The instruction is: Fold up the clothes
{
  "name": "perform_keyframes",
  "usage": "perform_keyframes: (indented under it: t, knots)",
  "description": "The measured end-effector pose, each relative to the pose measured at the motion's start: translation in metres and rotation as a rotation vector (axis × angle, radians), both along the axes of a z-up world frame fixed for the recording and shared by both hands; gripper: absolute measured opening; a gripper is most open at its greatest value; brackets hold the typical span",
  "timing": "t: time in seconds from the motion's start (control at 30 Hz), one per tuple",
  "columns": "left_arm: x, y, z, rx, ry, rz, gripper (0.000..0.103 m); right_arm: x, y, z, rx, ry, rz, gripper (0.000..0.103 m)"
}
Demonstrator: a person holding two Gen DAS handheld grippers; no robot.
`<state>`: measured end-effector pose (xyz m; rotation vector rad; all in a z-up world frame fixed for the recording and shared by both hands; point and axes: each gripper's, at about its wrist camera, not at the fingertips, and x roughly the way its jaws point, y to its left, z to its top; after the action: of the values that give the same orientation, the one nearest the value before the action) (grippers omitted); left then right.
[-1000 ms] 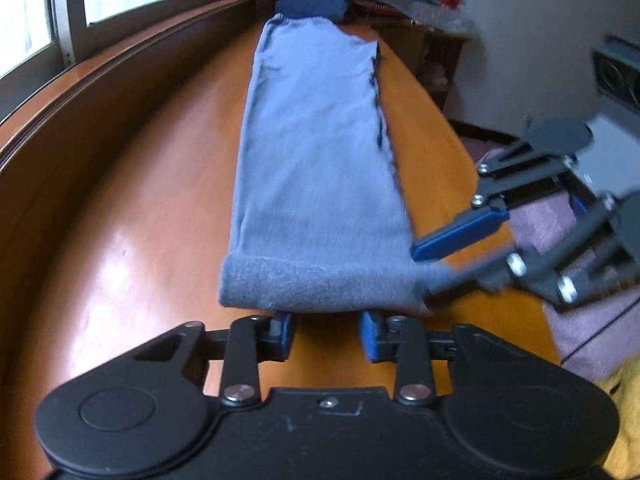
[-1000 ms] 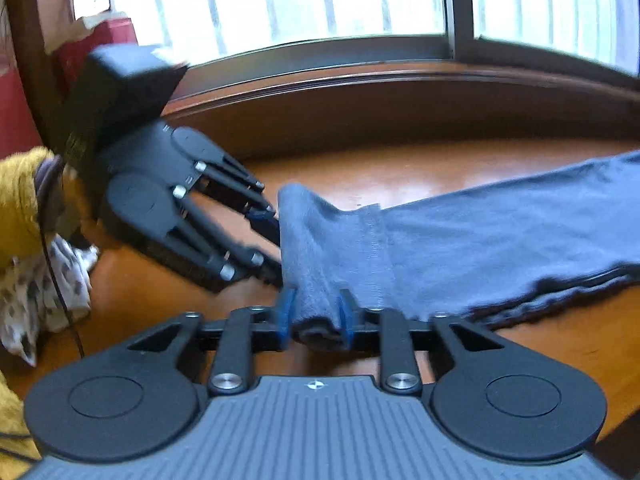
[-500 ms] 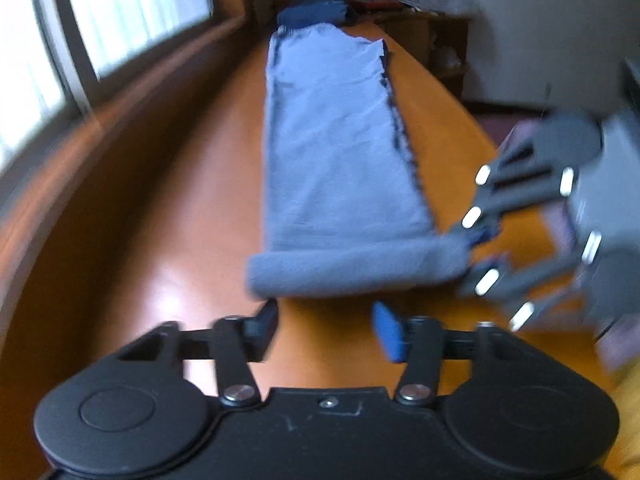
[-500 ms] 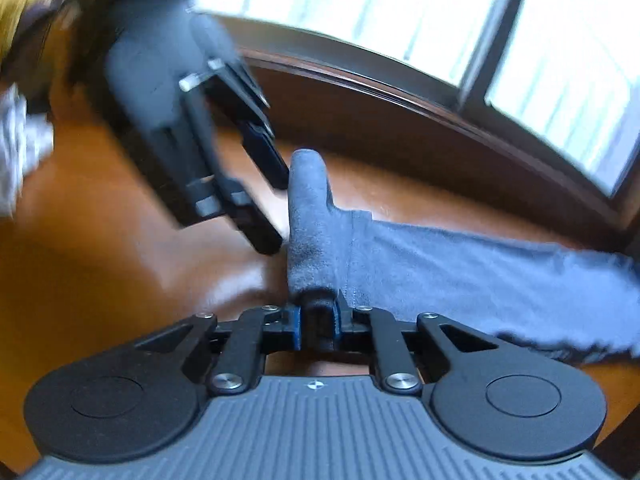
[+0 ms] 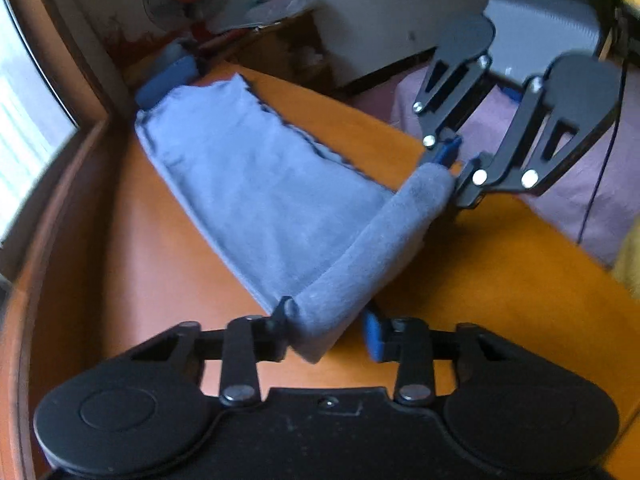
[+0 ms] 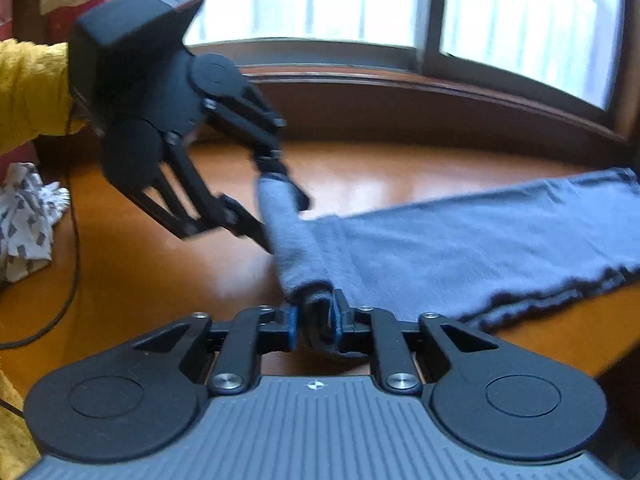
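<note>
While one second ago the rolled end of the blue garment (image 5: 256,184) was lying flat on the orange table (image 5: 132,240), in the left wrist view it is now lifted a little between both tools, and the view has rolled to one side. Half a second ago the left gripper (image 5: 326,330) stood wide and apart from the roll; now its jaws are closing around the near end of the roll (image 5: 360,256). The left finger touches the cloth, but the blue pad (image 5: 374,336) on the right is not yet pressing. At the far right, the right gripper (image 5: 450,170) holds the other end.

From the right wrist view, the right gripper (image 6: 314,324) has the cloth bunched between its blue pads, which press it though the jaws are opening slightly. The left gripper (image 6: 280,204) stands around the far end. The rest of the garment lies flat toward the right. I judge the next fold can begin once both ends are held.
</note>
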<state>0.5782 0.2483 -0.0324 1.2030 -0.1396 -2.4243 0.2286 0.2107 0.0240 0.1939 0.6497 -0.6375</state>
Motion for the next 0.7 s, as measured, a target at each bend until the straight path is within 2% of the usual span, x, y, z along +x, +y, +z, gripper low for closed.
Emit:
perform_keyframes:
  t: [0.07,0.1,0.2,0.33,0.4,0.5,0.53,0.57,0.6,0.67,0.7]
  knots:
    - [0.002,0.0,-0.001,0.02,0.023,0.022,0.03,-0.002,0.003,-0.007,-0.029,0.006,-0.034,0.053]
    - [0.002,0.0,-0.002,0.028,0.032,0.031,0.03,0.0,0.003,-0.012,-0.047,0.012,-0.042,0.055]
    - [0.0,0.001,-0.007,0.037,0.019,0.04,0.03,0.007,0.002,-0.024,-0.071,0.022,-0.05,0.054]
    - [0.002,-0.007,-0.007,0.089,0.037,0.072,0.031,0.016,-0.003,-0.029,-0.112,0.021,-0.063,0.049]
    - [0.004,-0.011,-0.006,0.122,0.057,0.1,0.033,0.014,0.007,-0.027,-0.218,0.042,-0.066,0.05]
    - [0.004,-0.013,-0.005,0.17,0.073,0.143,0.033,0.019,0.026,-0.032,-0.395,0.118,0.009,0.049]
    - [0.002,-0.012,-0.004,0.178,0.069,0.153,0.033,0.02,0.024,-0.034,-0.386,0.124,0.037,0.036]
    - [0.0,-0.012,-0.003,0.18,0.06,0.165,0.033,0.02,0.018,-0.035,-0.332,0.11,0.059,0.022]
    - [-0.003,-0.011,-0.001,0.18,0.049,0.178,0.033,0.017,0.007,-0.034,-0.237,0.062,0.067,0.018]
    - [-0.009,-0.01,0.005,0.172,0.03,0.209,0.034,0.008,-0.016,-0.027,-0.073,-0.045,0.039,0.017]
    - [-0.011,-0.01,0.008,0.166,0.031,0.225,0.035,0.0,-0.034,-0.023,0.04,-0.112,0.02,0.017]
